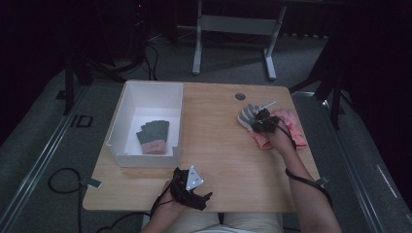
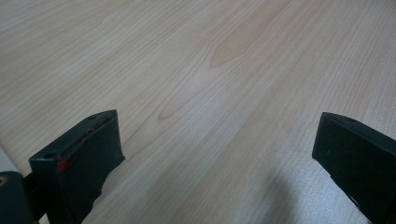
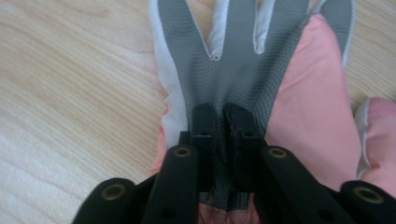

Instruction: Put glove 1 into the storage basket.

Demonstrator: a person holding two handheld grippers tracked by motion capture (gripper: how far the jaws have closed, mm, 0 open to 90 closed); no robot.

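High view puts the wooden bench (image 1: pixel 218 160) under a white bin (image 1: pixel 127 104) at left, while at right the right gripper (image 1: pixel 260 121) has its fingers pinching the grey-palmed glove (image 1: pixel 248 115) atop pink gloves (image 1: pixel 297 133), which may snag and lift too.

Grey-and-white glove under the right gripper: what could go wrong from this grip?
The right gripper is shut on a small pinch of the grey-and-white glove, so the fabric may slip out on lifting. That glove lies on pink gloves; one might drag along. The carry to the white box is long, and the limp glove could snag its rim.
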